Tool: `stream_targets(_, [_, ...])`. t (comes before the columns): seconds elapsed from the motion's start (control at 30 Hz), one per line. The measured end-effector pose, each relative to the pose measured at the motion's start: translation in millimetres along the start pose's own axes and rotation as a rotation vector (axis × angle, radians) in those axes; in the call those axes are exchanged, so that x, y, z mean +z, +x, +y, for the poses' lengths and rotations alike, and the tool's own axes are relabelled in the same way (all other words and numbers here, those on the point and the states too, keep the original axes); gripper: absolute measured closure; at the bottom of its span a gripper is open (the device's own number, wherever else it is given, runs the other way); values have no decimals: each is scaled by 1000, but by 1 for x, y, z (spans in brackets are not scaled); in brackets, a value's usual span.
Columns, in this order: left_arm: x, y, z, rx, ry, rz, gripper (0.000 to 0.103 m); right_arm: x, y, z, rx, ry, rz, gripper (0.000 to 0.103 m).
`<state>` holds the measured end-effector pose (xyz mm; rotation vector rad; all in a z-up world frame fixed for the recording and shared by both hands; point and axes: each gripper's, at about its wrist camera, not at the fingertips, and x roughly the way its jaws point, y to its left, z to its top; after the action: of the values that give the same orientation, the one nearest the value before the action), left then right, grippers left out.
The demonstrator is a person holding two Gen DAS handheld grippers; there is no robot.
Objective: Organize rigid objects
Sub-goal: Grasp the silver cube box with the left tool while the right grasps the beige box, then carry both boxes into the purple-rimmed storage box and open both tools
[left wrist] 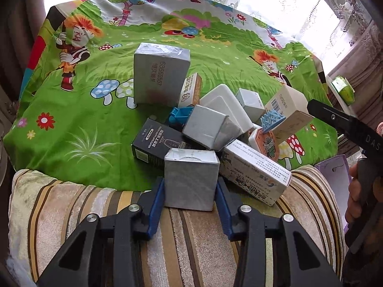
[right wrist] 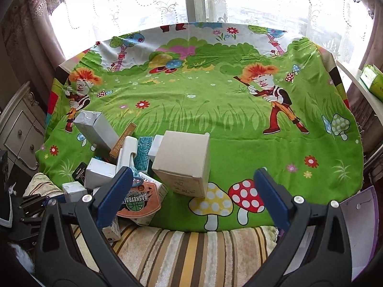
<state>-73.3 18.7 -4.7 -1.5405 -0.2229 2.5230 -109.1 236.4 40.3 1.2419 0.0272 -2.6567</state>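
A: Which step is in hand?

B: Sorting the heap of boxes, judging by the layout. Most of the green cartoon sheet (right wrist: 215, 100) ahead of the right gripper (right wrist: 194, 198) lies bare, while the boxes sit bunched ahead of the left gripper (left wrist: 191, 191) and past the right gripper's left jaw. The left gripper's jaws are clamped on a small grey box (left wrist: 191, 179), one blue pad flat on each side, at the near edge of the heap where the sheet meets the striped cushion (left wrist: 95, 205).

A: And the right gripper?

B: Its jaws stand wide apart with nothing between them. A beige carton (right wrist: 183, 162) stands upright just beyond the gap, nearer the left jaw.

A: What does the next move call for?

B: Probably lifting the grey box clear without dragging the printed white carton (left wrist: 256, 172) that leans just beside the right jaw, then setting it on open sheet. The black carton (left wrist: 153, 143) lies just past the left jaw, so a straight lift looks safest.

A: What does one view give that the other lacks?

B: The left wrist view shows the grip itself, the tall grey box (left wrist: 160, 76) standing far ahead, and a blue comb-like piece (left wrist: 271, 118) up to the right. The right wrist view shows the broad free sheet and an orange basketball pack (right wrist: 141, 201) right behind its left jaw; the grey box appears there only as a small corner beyond that jaw.
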Motion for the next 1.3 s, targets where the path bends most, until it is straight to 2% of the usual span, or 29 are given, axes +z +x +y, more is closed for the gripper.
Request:
stream_targets(0.27, [-4, -13, 3, -5, -22, -61, 61, 9, 24, 11, -53, -35, 21, 4])
stream_targets(0.33, [-5, -15, 4, -9, -27, -70, 61, 10, 29, 11, -57, -35, 33, 15])
stream_targets(0.43, [-6, -18, 4, -14, -30, -80, 61, 8, 34, 8, -49, -28, 52, 41])
stream_targets(0.5, [-7, -20, 4, -13, -30, -91, 61, 5, 33, 5, -45, -20, 49, 47])
stream_targets(0.87, [-12, -42, -4, -22, -14, -177, 61, -8, -7, -14, -12, 41, -36, 47])
stream_targets(1.3, [-21, -62, -58, -117, 113, -242, 61, -37, -74, -56, 31, 123, -102, 47])
